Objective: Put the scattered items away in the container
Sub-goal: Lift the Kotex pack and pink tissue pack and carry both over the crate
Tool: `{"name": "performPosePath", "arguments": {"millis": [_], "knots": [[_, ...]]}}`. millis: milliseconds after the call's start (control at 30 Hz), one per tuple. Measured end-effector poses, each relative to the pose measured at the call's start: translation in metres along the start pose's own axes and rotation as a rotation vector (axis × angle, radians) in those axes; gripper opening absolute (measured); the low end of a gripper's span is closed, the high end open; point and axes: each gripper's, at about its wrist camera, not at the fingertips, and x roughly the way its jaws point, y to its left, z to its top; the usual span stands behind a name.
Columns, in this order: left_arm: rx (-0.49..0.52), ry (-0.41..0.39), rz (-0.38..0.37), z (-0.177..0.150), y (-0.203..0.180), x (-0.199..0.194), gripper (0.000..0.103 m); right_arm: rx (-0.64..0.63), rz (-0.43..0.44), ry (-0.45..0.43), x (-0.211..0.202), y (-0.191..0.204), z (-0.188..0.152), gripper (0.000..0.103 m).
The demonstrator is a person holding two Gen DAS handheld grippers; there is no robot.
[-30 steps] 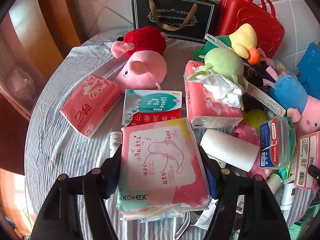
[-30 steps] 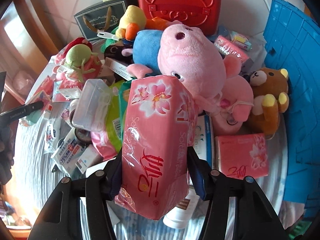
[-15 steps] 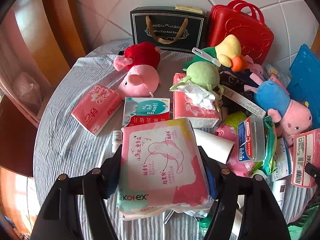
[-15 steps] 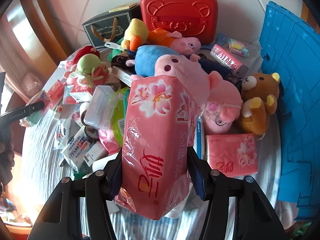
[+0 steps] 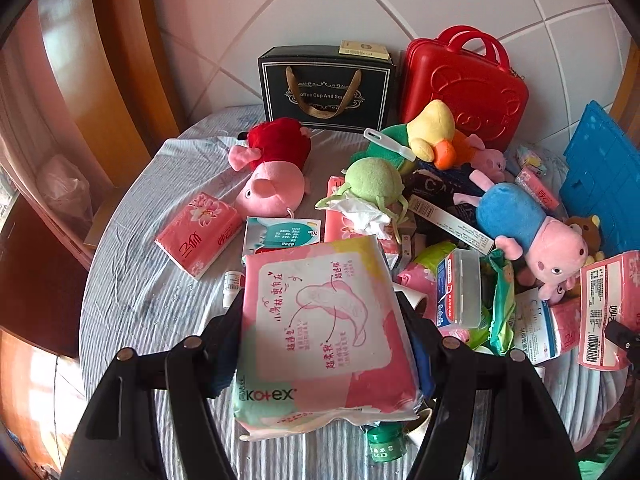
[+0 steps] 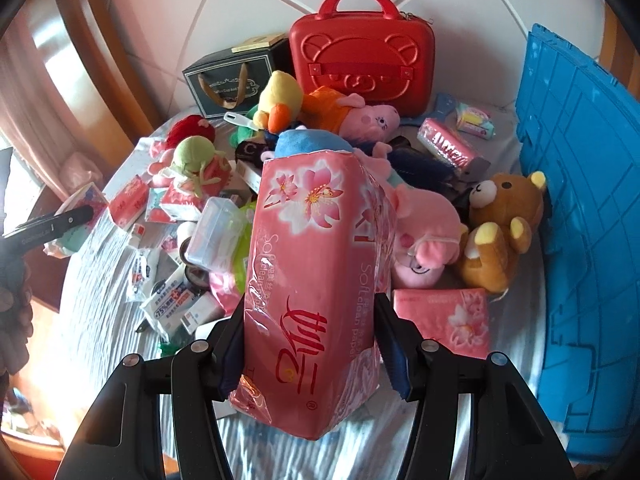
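My left gripper [image 5: 322,332] is shut on a pink Kotex pad pack [image 5: 320,328], held above the cluttered round table [image 5: 132,300]. The right gripper [image 6: 310,340] is shut on a tall pink tissue pack [image 6: 316,272], lifted over the pile. That pack and the right gripper's tip also show at the right edge of the left wrist view as the tissue pack [image 5: 606,312]. A blue plastic crate [image 6: 588,208] stands at the table's right side. The left gripper's tip [image 6: 60,222] shows at the far left of the right wrist view.
Plush toys lie about: a red-dressed pig [image 5: 276,172], a blue-dressed pig [image 5: 528,232], a brown bear [image 6: 504,224], a yellow duck [image 6: 280,100]. A red case [image 6: 360,56] and black gift bag [image 5: 326,88] stand at the back wall. More tissue packs [image 5: 198,236], boxes and tubes are scattered.
Both grippers have risen with their packs still held. The table and its clutter look farther away and more of the back wall shows.
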Motion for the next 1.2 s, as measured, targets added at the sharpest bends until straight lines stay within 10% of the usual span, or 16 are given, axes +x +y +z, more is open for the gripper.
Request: {"name": "performPosePath", "arguments": {"millis": [567,1200], "knots": [[0.037,-0.109,-0.034,0.03,-0.069,-0.062,0.067,-0.055,0.094,-0.118,-0.076,-0.025,0.016,0.056],[0.312,-0.252,-0.188,0.086,-0.272,-0.125,0.067,0.023,0.079,-0.31,-0.177,-0.138,0.026,0.056]]}}
